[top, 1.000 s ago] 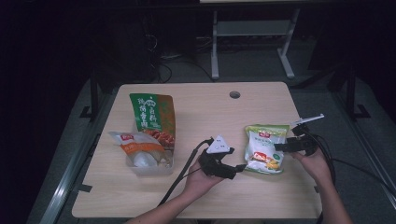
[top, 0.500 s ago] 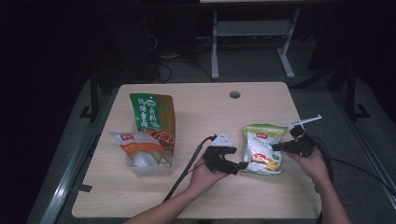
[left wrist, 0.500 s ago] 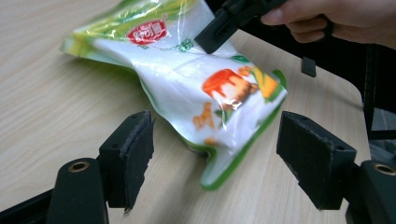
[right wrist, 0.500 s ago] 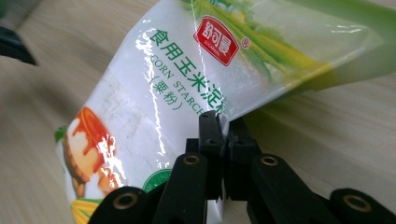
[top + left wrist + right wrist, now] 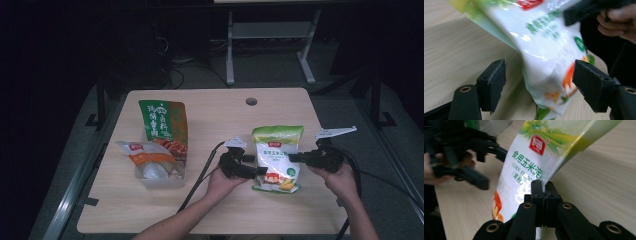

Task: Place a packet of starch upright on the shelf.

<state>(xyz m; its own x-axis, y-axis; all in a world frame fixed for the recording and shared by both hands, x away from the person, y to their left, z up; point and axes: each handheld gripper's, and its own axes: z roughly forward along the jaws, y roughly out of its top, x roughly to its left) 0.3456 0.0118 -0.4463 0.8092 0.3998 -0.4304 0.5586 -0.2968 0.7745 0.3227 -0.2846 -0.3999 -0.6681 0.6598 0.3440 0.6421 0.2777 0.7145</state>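
Item: corn starch bag (image 5: 276,156), white with a green top, raised on end near the right of the wooden table (image 5: 210,107). Left of the bag: clear tub (image 5: 159,172) with a packet, and a green pouch (image 5: 162,120). Left gripper (image 5: 252,171), just left of the bag: jaws spread wide around its lower corner, pads clear of the film. Right gripper (image 5: 295,157), at the bag's right edge: jaws pressed together, pinching that edge.

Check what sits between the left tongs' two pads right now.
In the left gripper view, the lower end of the corn starch bag hangs between the left tongs' open pads, untouched; the right tongs pinch its edge.
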